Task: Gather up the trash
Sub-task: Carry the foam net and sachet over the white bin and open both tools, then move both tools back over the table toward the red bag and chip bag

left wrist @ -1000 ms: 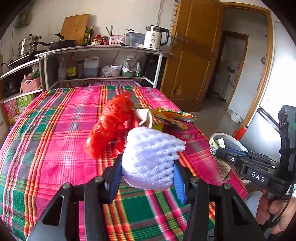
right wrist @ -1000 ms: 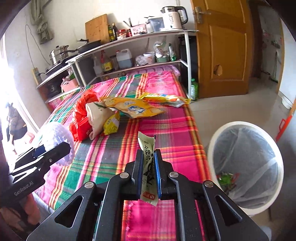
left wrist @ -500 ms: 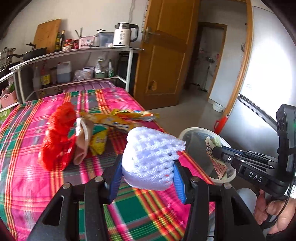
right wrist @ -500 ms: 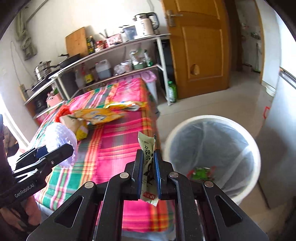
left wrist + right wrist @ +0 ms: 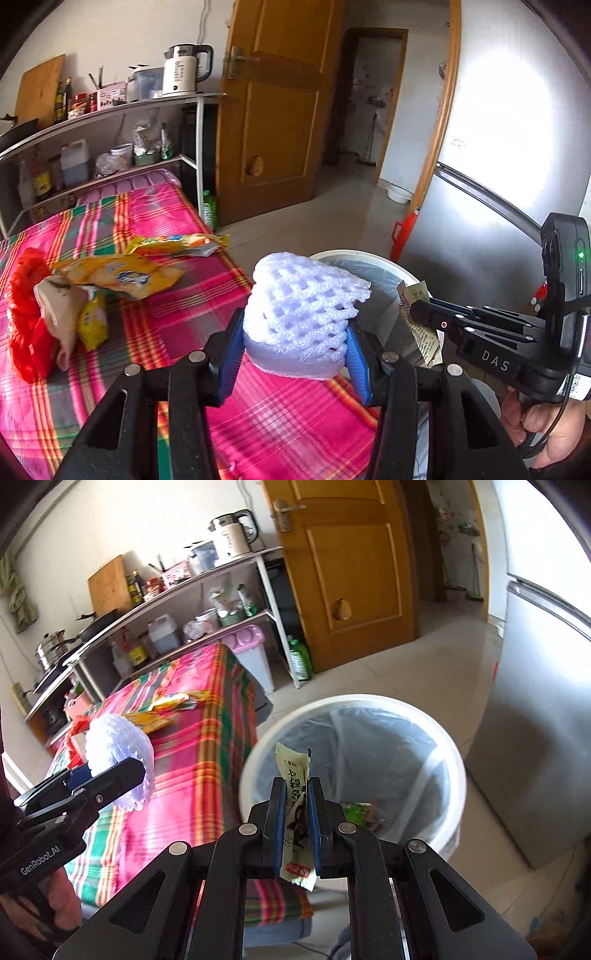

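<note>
My left gripper [image 5: 295, 332] is shut on a white foam fruit net [image 5: 303, 310], held over the table's right edge near the bin. My right gripper [image 5: 296, 794] is shut on a pale green printed wrapper [image 5: 293, 771], hanging just above the near rim of the white trash bin [image 5: 454, 760], which has a clear liner and some scraps inside. In the left wrist view the right gripper [image 5: 413, 314] with the wrapper [image 5: 421, 332] sits in front of the bin [image 5: 354, 256]. On the plaid tablecloth [image 5: 166, 321] lie a red plastic bag [image 5: 26, 317], yellow snack wrappers [image 5: 122, 277] and a beige pouch [image 5: 62, 314].
A metal shelf [image 5: 110, 107] with a kettle [image 5: 184, 70], bottles and pots stands behind the table. A wooden door [image 5: 351, 561], a silver fridge [image 5: 535, 738], a pink bin [image 5: 251, 653] and a green bottle [image 5: 299, 657] surround the tiled floor [image 5: 424, 672].
Both grippers have swung to the right, from over the table toward the trash bin. The wrapper now hangs over the bin's rim, and the foam net is at the table's edge. Both grips are unchanged.
</note>
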`<state>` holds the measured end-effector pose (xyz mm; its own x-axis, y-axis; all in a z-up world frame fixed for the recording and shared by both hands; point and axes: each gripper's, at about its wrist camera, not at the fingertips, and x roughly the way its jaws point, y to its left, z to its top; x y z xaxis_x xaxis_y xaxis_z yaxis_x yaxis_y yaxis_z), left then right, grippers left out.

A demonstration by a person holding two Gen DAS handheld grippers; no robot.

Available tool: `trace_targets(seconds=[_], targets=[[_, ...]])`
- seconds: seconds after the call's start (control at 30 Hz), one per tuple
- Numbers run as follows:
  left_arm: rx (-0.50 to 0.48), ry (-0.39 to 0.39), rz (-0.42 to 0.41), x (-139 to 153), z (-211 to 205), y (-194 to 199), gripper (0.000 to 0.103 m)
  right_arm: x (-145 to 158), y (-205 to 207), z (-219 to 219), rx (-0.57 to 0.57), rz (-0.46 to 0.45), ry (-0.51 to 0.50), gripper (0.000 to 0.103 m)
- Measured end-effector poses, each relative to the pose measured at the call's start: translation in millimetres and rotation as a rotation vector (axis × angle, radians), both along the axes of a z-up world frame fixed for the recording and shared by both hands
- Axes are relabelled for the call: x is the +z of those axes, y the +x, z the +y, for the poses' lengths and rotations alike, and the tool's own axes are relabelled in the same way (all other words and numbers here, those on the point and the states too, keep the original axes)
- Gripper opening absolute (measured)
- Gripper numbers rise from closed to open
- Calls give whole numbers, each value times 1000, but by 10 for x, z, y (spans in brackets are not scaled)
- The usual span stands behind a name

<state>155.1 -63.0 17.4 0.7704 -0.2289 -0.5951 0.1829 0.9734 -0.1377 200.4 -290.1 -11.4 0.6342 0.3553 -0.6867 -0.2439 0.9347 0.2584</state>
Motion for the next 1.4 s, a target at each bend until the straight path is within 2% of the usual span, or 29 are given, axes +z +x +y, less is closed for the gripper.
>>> trace_targets(seconds=[0.27,0.63,0.8,0.87,1.1,1.4], targets=[[-61,-8,21,-111,-289,201,51,-134,89,-194,-35,33,4,12],[-104,-24,75,-303,-478,480,52,-339,257,-339,-65,94,6,13],[-113,-25,99,-365,-532,593,58,-430,321,-373,-79,126,13,25],[-114,-30,110,-387,-542,616,64,-450,327,-382,-82,131,13,31],[-113,-49,117,-414,-543,605,66,-416,308,-387,-86,120,16,36],[-94,-63,69,-283,-446,452,66,-221,179,-335,-66,58,23,36]])
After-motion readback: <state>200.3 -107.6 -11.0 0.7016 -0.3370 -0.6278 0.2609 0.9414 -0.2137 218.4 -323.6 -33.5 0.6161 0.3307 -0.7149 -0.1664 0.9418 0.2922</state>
